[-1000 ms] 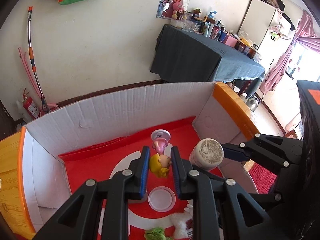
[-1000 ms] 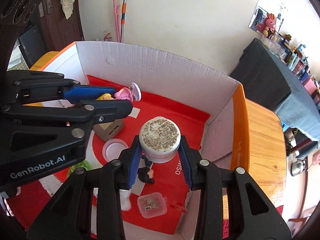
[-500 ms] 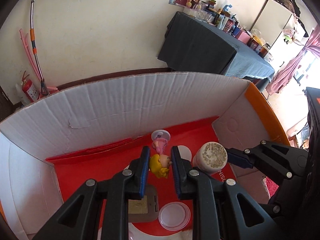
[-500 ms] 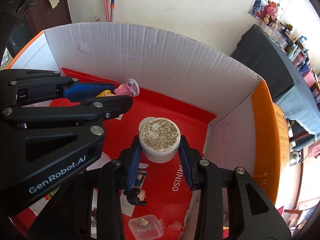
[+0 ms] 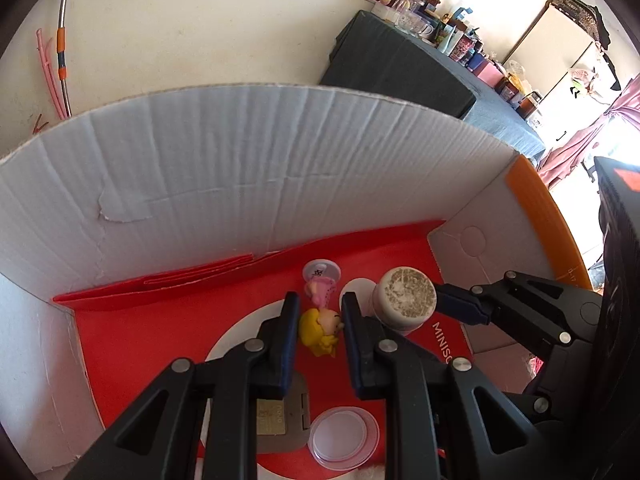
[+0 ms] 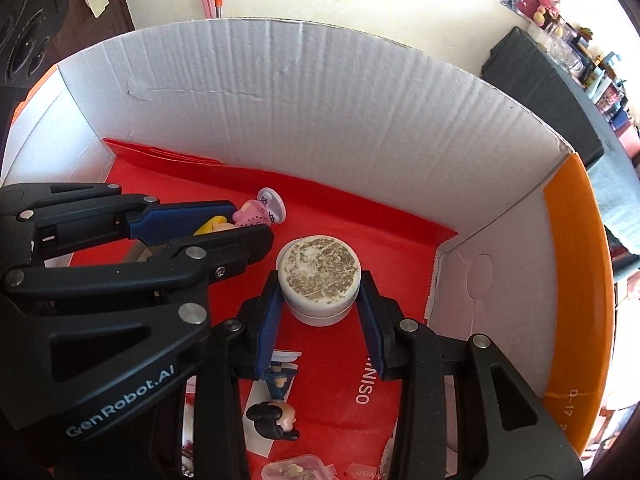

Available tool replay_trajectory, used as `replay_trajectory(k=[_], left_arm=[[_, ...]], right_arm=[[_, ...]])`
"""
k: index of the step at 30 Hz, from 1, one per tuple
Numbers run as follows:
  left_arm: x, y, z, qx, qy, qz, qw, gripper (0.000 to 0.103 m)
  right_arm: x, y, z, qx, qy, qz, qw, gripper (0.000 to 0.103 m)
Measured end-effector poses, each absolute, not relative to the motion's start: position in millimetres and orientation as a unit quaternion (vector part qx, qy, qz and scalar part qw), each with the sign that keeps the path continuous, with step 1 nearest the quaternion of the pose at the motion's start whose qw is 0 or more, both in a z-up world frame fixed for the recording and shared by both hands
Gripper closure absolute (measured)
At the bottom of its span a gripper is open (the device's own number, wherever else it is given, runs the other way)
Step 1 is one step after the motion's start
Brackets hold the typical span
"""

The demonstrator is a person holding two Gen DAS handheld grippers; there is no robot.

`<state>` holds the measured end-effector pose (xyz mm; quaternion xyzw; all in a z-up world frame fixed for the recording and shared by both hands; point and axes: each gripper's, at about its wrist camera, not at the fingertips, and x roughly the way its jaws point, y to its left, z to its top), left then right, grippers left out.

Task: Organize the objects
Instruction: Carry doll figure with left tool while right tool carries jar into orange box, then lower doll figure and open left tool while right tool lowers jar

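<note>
Inside a white cardboard box lined in red, the left tool is closed on a blonde doll, gripping its head; the doll's long axis runs forward along the fingers, pink dress and round base toward the back wall. Just beside it, the right tool clamps an upright round jar, lid up

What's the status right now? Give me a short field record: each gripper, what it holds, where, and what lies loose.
left gripper: shut on blonde figurine, pink dress and round base pointing at the back wall
right gripper: shut on round white jar, held upright
location: both inside the cardboard box, over its red liner
loose on liner: clear round lid, dark-haired figurine, small clear case
</note>
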<state>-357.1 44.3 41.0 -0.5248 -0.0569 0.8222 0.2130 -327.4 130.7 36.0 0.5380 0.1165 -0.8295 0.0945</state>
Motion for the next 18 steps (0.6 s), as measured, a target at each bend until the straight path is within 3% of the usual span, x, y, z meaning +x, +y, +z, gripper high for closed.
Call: replay_trajectory(k=[18], left_arm=[[-357.4, 38.5, 33.4, -0.532, -0.076, 0.815, 0.217, 0.081]], right_arm=[[-325.2, 128.2, 34.3, 0.541, 0.11, -0.827, 0.102, 0.068]])
